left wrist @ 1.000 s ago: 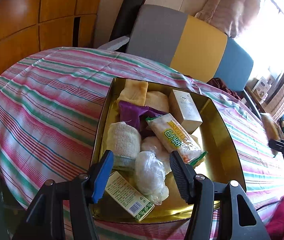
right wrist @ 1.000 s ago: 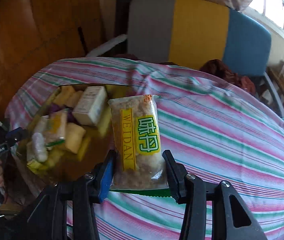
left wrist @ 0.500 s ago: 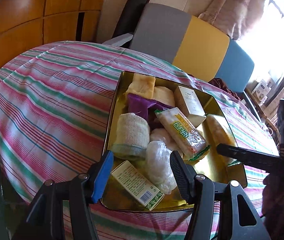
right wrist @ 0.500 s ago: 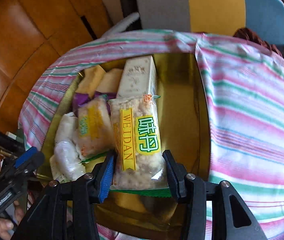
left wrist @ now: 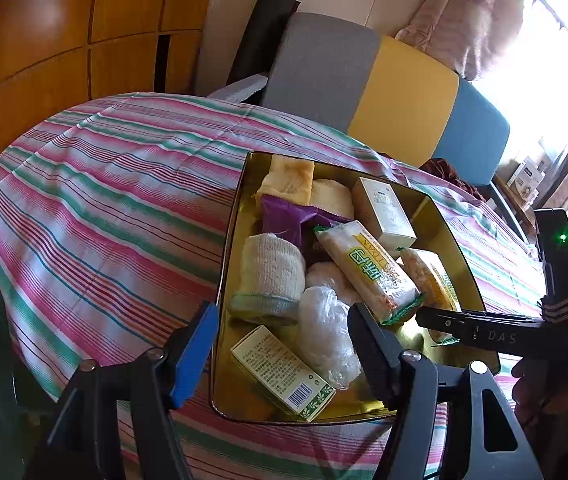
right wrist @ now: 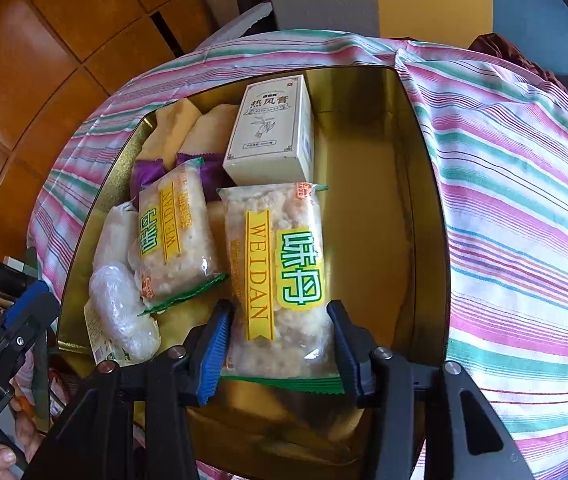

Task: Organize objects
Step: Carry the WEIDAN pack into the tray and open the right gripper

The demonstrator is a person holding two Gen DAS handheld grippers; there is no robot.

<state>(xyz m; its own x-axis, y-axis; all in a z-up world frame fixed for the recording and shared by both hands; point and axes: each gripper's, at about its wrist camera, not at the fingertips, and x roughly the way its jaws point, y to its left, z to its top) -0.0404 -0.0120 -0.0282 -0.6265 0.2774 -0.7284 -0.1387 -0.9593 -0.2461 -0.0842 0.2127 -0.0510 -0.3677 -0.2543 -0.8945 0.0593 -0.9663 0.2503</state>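
1. Left wrist view: the left gripper (left wrist: 284,344), jaws opening and empty, hovers at the gold tray's (left wrist: 443,224) near end; the tray already holds many items.
2. Right wrist view: the right gripper (right wrist: 280,344), jaws opening, has the snack packet (right wrist: 280,280) between them, over the tray's bare side; release remains.

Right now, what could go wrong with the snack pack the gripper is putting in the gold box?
The right gripper is opening around the snack pack inside the gold box. Its jaws are opening, so the pack may drop crooked onto the other snack pack and the white box beside it. The left gripper, jaws opening and empty, hangs over the box's near end and might bump the right one.
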